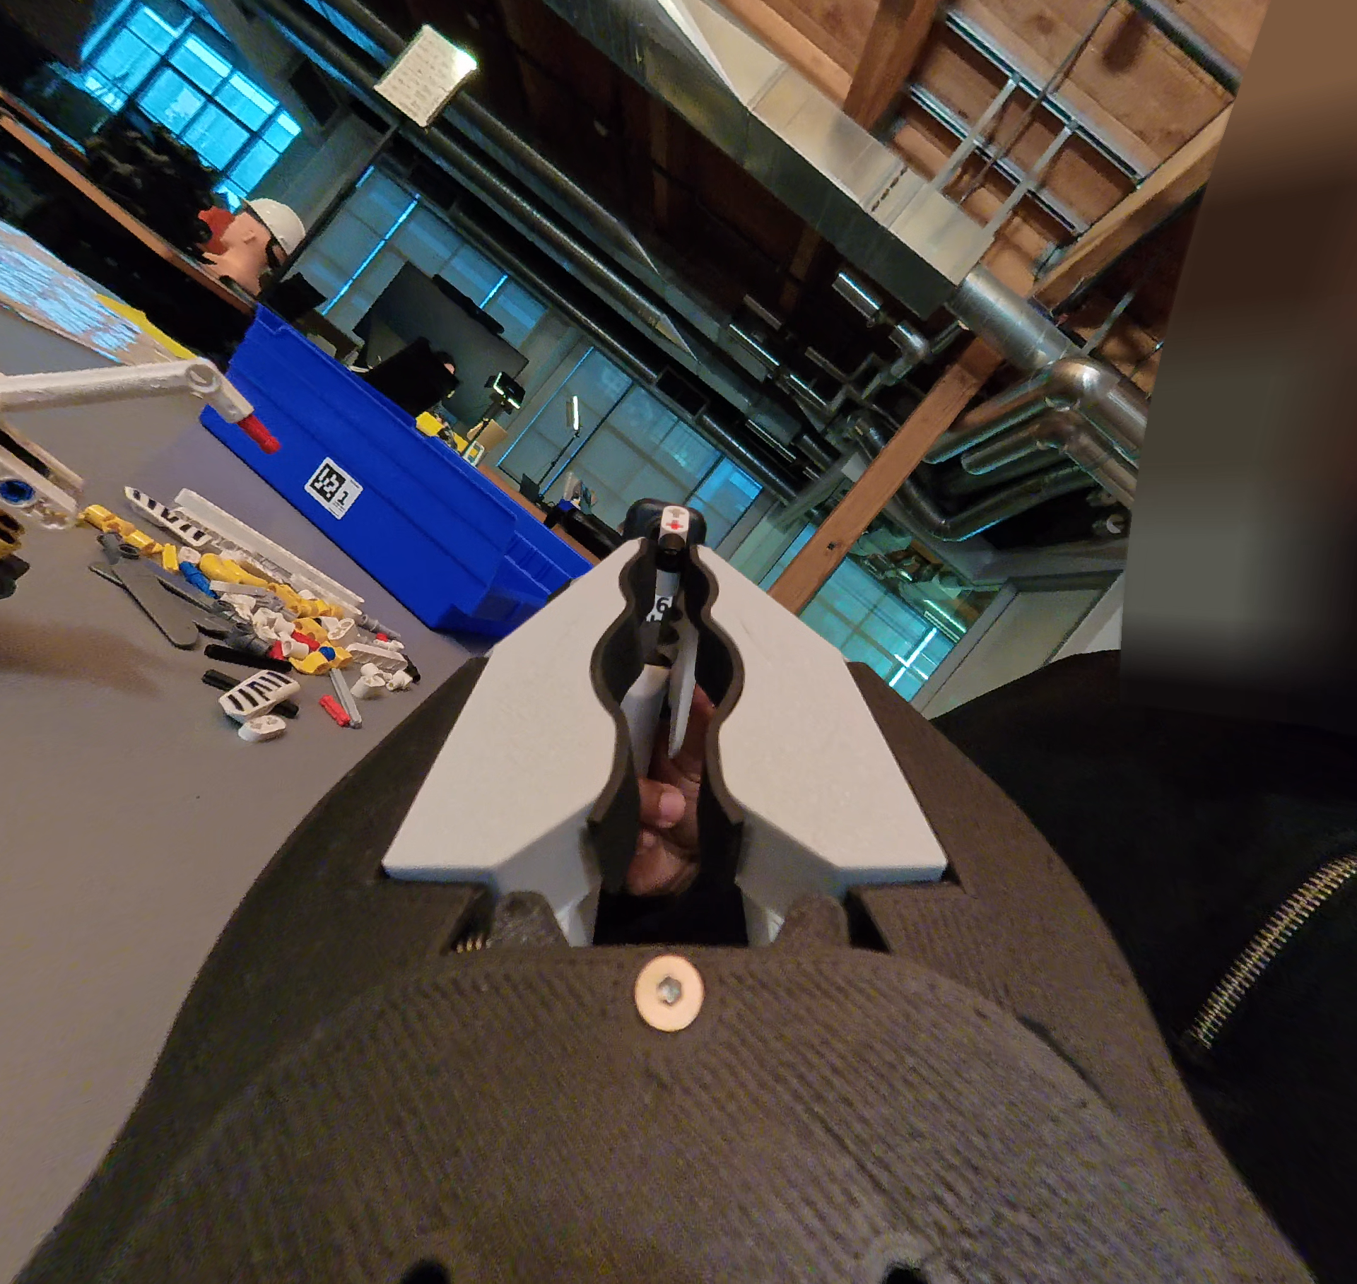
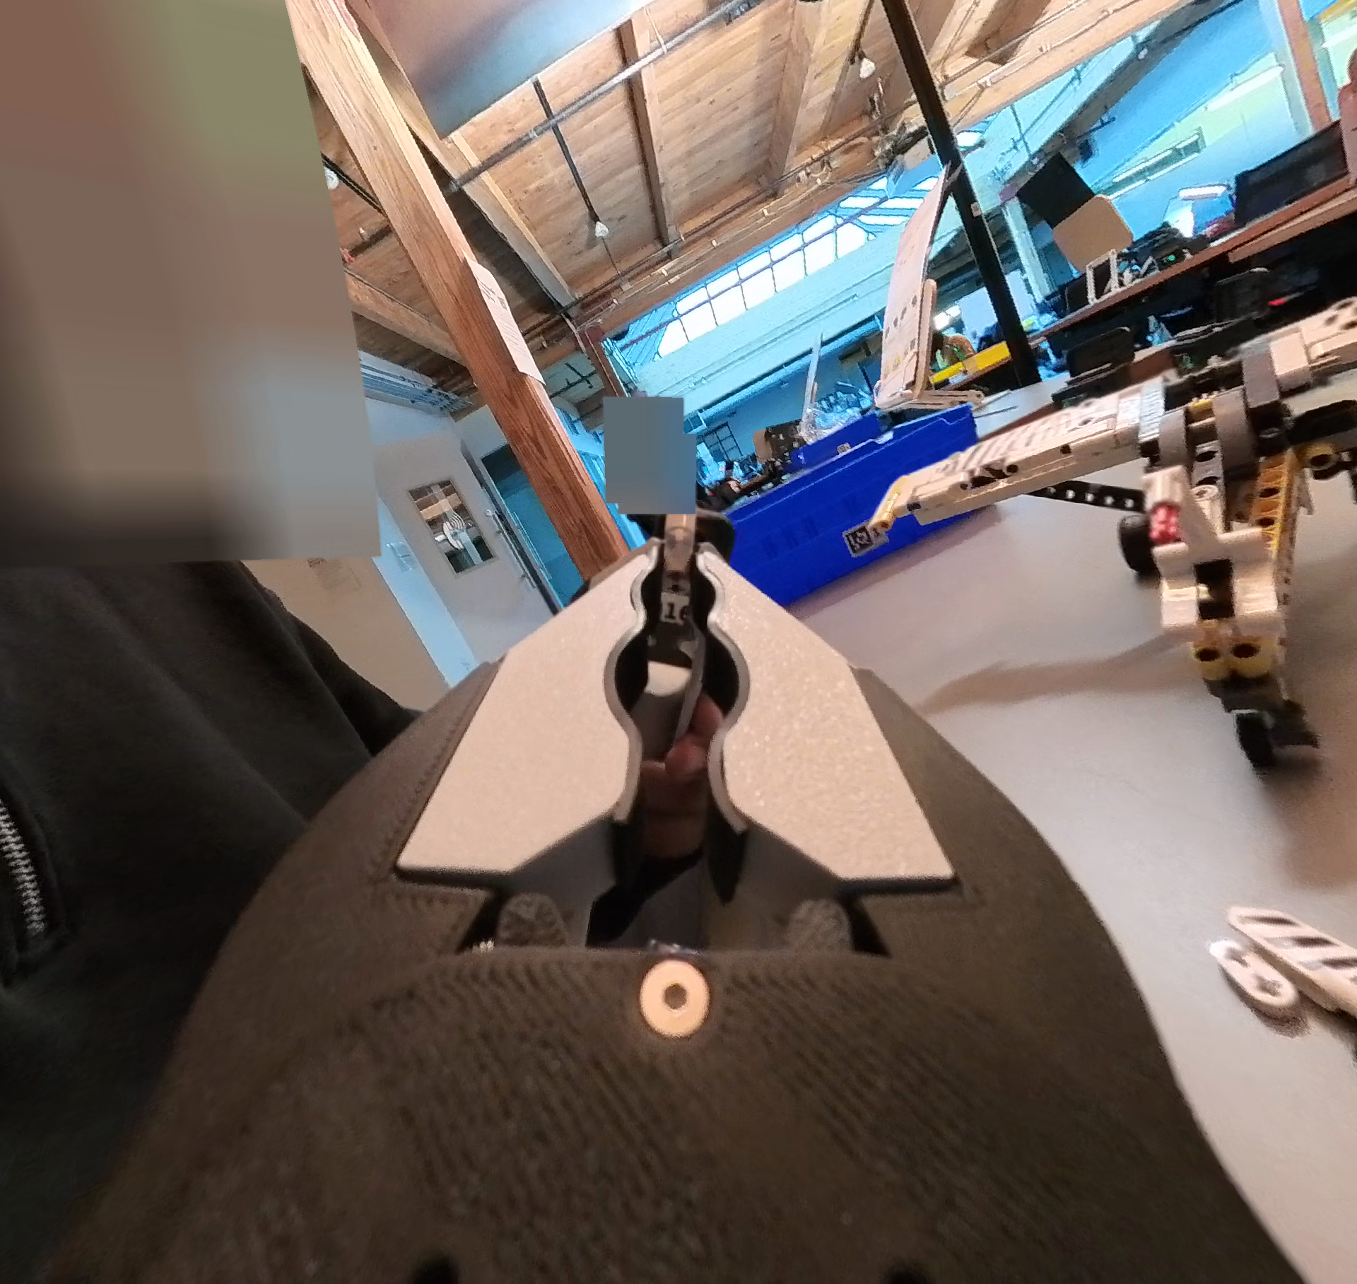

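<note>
My two grippers face each other, tip to tip, above the grey table (image 1: 110,845). My left gripper (image 1: 672,544) is shut on a small toy-brick piece (image 1: 674,522), white with a red mark on top and a black stub below, which pokes out just past the tips. Through the slot I see the other gripper's tagged finger and a hand behind it. In the right wrist view my right gripper (image 2: 679,547) is shut on a thin white-grey piece (image 2: 677,533) that stands between its tips. The dark tips of the other gripper show right behind it.
A blue bin (image 1: 382,470) stands behind a pile of loose toy-brick parts (image 1: 257,617); it also shows in the right wrist view (image 2: 844,522). A white and yellow brick-built plane model (image 2: 1211,514) stands at the right, with striped white panels (image 2: 1292,970) nearer. A person's dark zipped jacket (image 1: 1211,918) is close by.
</note>
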Motion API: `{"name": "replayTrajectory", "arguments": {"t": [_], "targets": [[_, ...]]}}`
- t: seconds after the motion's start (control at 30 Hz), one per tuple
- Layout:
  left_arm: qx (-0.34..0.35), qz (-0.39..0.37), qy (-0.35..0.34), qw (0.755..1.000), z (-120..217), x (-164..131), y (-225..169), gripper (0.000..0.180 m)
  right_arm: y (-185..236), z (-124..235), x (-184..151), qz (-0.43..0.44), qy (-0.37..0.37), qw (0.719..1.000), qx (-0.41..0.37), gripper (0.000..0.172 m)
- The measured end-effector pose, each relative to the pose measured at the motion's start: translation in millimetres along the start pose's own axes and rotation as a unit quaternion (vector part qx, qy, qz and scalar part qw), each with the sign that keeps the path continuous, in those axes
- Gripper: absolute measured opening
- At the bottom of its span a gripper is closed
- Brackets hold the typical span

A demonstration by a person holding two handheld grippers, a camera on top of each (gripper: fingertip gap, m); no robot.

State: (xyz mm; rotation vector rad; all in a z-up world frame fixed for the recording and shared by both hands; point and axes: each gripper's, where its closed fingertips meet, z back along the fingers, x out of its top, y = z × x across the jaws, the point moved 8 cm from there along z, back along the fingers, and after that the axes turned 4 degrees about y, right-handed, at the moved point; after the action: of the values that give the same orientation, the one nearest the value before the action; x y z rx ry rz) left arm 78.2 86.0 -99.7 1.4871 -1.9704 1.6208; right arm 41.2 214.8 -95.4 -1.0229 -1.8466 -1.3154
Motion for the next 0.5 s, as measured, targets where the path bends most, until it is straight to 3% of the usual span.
{"name": "replayTrajectory", "arguments": {"t": [0.2, 0.5], "targets": [[0.011, 0.013, -0.01, 1.0, 1.5, -1.7, 4.0, 0.004, -3.2, 6.2, 2.9, -0.018, -0.057, 0.998, 0.011, 0.016], [0.024, 0.007, 0.006, 1.0, 0.6, -3.4, 6.0, 0.004, -9.6, 6.1, 2.3, -0.051, -0.023, 0.998, 0.003, 0.011]]}}
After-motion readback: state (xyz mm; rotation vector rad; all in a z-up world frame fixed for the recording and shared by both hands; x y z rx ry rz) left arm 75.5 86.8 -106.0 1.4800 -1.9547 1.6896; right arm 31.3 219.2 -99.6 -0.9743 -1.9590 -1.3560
